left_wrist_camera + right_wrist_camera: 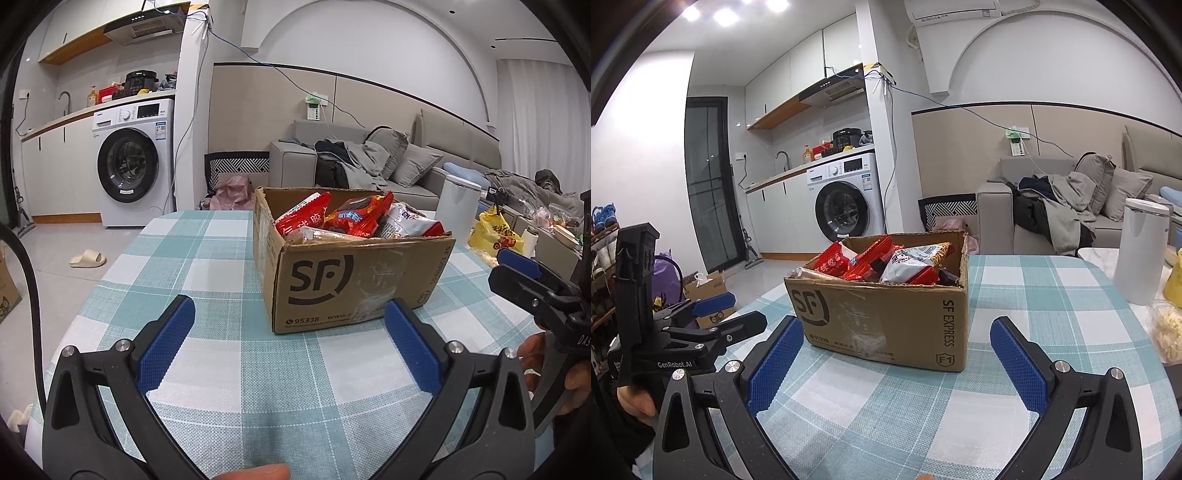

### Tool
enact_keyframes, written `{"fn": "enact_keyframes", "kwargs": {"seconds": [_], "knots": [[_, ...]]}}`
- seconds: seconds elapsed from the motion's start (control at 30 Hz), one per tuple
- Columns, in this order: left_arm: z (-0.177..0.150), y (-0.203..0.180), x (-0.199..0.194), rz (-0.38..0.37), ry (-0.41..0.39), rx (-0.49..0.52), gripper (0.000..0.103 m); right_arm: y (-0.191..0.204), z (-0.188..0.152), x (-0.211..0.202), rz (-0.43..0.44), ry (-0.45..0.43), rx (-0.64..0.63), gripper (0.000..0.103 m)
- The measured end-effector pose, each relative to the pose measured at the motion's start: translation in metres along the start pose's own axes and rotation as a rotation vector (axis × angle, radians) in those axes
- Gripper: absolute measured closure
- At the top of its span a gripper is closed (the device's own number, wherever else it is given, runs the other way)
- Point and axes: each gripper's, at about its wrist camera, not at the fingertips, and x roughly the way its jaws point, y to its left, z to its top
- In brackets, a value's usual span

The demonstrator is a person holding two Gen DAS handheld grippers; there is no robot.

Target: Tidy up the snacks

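Snacks are sitting heaped in an open cardboard box that is standing on the checked worktop, red packets leaning toward the far side and a white-and-red bag lying nearer the right wall. Both tools are hovering over the cloth just short of the box's printed front. The left gripper is hanging with its blue pads spread wide and nothing between them, and the right gripper is doing the same, fingers splayed and empty. They are probably being held back and level like this so each camera is taking in the whole box, the pair flanking it from either side. With every packet in sight lying inside the box and none on the cloth, the scene is fitting two readings: snacks gathered in and the sorting finished, or a full box waiting to be emptied and arranged. At the right edge of the worktop a white canister is standing well apart from the box.
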Motion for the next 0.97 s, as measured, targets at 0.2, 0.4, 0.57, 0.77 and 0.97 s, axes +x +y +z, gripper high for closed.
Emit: {"fn": "enact_keyframes", "kwargs": {"seconds": [0.2,0.4,0.57,0.77,0.97], "knots": [[-0.0001,-0.0002,-0.0002,-0.001,0.001,0.0,0.001,-0.0006,0.001,-0.0003,-0.003,0.002,0.006,0.0],[0.0,-0.0009,-0.0002,0.0,0.0,0.001,0.001,-0.0006,0.0011,-0.0007,-0.001,0.002,0.004,0.0],[-0.0001,-0.0009,-0.0003,0.0,0.0,0.001,0.001,-0.0004,0.0011,-0.0006,-0.002,0.002,0.006,0.0],[-0.0001,-0.0008,-0.0002,0.0,-0.001,0.001,0.001,-0.0011,0.0011,-0.0007,0.0,0.003,0.006,0.0],[-0.0002,-0.0008,-0.0001,0.0,0.0,0.001,0.001,-0.0011,0.0012,-0.0008,-0.001,0.003,0.007,0.0]]}}
